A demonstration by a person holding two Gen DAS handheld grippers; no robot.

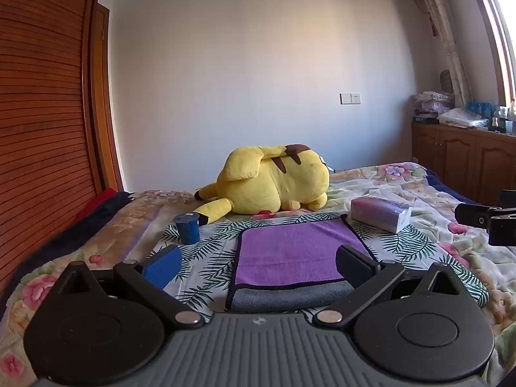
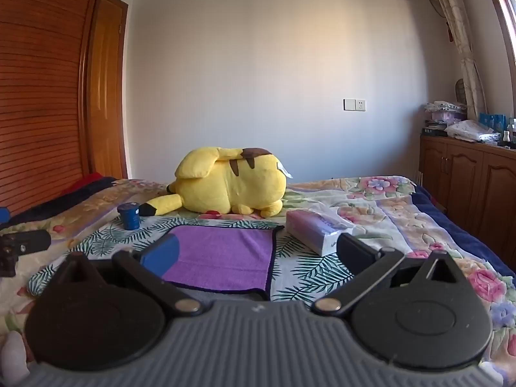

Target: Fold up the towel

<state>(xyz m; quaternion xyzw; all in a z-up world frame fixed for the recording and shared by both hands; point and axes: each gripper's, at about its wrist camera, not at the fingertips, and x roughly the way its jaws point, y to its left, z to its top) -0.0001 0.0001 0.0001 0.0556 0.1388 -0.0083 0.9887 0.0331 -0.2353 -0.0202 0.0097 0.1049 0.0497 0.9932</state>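
A purple towel (image 1: 290, 251) with a dark border lies folded on the leaf-print cloth on the bed, its grey underside showing along the near edge. It also shows in the right wrist view (image 2: 225, 258). My left gripper (image 1: 258, 264) is open and empty, held just above the towel's near edge. My right gripper (image 2: 258, 254) is open and empty, over the towel's right side. The right gripper's tip shows at the right edge of the left wrist view (image 1: 483, 219).
A yellow plush toy (image 1: 274, 180) lies behind the towel. A blue cup (image 1: 187, 229) stands at the left, a tissue pack (image 1: 380, 213) at the right. A wooden wardrobe (image 1: 42, 129) is left, cabinets (image 1: 467, 161) right.
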